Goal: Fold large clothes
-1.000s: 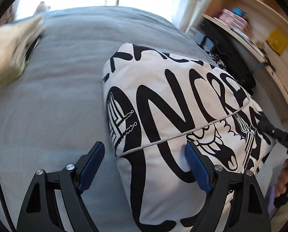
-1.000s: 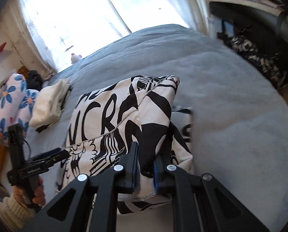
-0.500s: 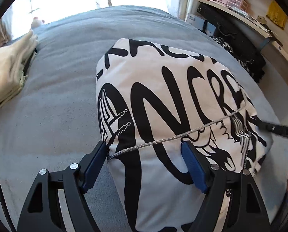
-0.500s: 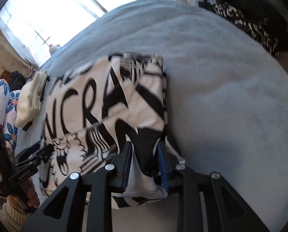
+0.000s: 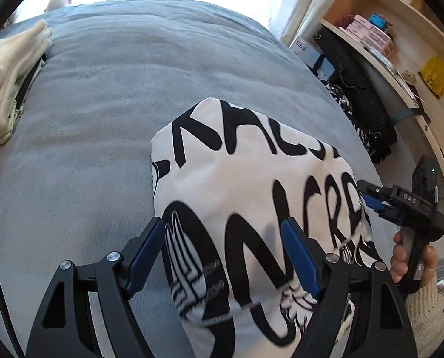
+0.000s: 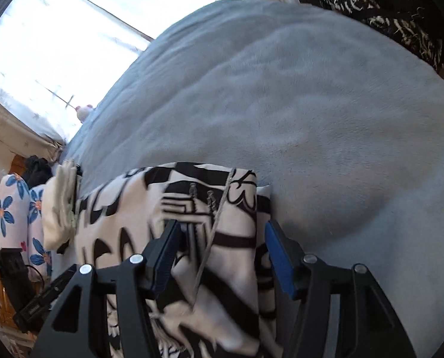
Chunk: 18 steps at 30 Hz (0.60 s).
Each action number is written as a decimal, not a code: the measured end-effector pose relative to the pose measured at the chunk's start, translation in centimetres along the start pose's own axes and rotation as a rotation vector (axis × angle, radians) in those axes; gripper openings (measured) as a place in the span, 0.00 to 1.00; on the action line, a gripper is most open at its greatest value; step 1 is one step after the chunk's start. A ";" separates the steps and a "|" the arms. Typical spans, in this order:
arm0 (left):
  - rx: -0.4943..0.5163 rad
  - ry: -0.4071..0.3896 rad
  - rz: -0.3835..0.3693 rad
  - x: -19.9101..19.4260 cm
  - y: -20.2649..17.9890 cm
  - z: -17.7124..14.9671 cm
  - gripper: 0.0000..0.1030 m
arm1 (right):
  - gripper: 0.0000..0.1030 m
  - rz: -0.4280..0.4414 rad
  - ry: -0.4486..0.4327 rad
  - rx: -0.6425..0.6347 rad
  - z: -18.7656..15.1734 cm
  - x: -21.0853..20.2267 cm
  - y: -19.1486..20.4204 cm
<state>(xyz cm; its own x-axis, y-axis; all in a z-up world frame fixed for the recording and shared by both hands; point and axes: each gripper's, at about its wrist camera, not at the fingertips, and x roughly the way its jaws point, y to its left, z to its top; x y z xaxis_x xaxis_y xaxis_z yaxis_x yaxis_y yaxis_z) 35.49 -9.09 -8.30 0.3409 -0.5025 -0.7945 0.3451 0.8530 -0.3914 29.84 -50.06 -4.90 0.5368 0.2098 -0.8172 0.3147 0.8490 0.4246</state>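
Note:
A white garment with big black lettering (image 5: 251, 185) lies folded on the grey-blue bed (image 5: 117, 113). My left gripper (image 5: 222, 253) is open and straddles the garment's near left part, one pad beside its edge and the other over the print. In the right wrist view my right gripper (image 6: 222, 253) has its jaws opening, and a fold of the garment (image 6: 222, 208) lies between the blue pads without being pressed. The right gripper (image 5: 374, 201) also shows at the garment's right edge, held by a hand (image 5: 401, 262) in a knit sleeve.
A stack of cream folded clothes (image 5: 7, 89) sits at the bed's left, next to a floral pillow (image 6: 16, 217). Black-and-white clothing (image 5: 356, 113) hangs off the bed's right side below wooden shelves (image 5: 401, 44). A bright window (image 6: 58, 44) lies beyond the bed.
The right gripper's jaws went from shut on a fold of the garment to spread apart around it, and it dropped lower. The left gripper drew back along the garment, jaws unchanged.

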 end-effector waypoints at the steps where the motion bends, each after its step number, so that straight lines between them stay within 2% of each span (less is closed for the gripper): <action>1: -0.003 0.005 0.006 0.5 0.0 0.2 0.76 | 0.57 0.002 0.006 -0.014 -0.1 0.4 0.1; 2: -0.007 0.004 0.013 0.8 0.0 0.2 0.76 | 0.55 0.008 0.005 -0.024 -0.2 0.6 0.2; 3: -0.008 0.001 0.024 1.1 0.0 0.1 0.76 | 0.39 0.025 0.005 -0.043 -0.4 0.8 0.4; 4: -0.003 -0.010 0.044 1.4 0.0 0.2 0.75 | 0.11 0.016 0.008 -0.069 -0.5 1.0 0.7; 5: 0.001 -0.024 0.054 1.5 -0.1 0.2 0.72 | 0.07 -0.011 0.009 -0.096 -0.6 1.1 1.1; 8: 0.010 -0.058 0.066 1.5 -0.4 0.4 0.61 | 0.06 -0.078 -0.038 -0.184 -0.8 0.4 2.4; 11: 0.023 -0.081 0.079 1.3 -0.7 0.9 0.53 | 0.05 -0.107 -0.117 -0.208 -0.4 -0.8 3.1; 13: 0.024 -0.093 0.088 1.5 -0.9 1.2 0.53 | 0.05 -0.118 -0.147 -0.209 0.0 -1.0 3.2; 18: 0.040 -0.126 0.126 2.6 -1.3 1.0 0.53 | 0.05 -0.187 -0.075 -0.225 -0.2 2.2 2.4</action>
<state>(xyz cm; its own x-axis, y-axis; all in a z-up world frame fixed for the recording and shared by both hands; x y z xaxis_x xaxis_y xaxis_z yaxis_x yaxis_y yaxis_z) 36.83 -11.72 -9.40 0.4894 -0.4077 -0.7709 0.3266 0.9053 -0.2715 31.60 -47.45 -5.79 0.5449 0.0104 -0.8384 0.2365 0.9574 0.1656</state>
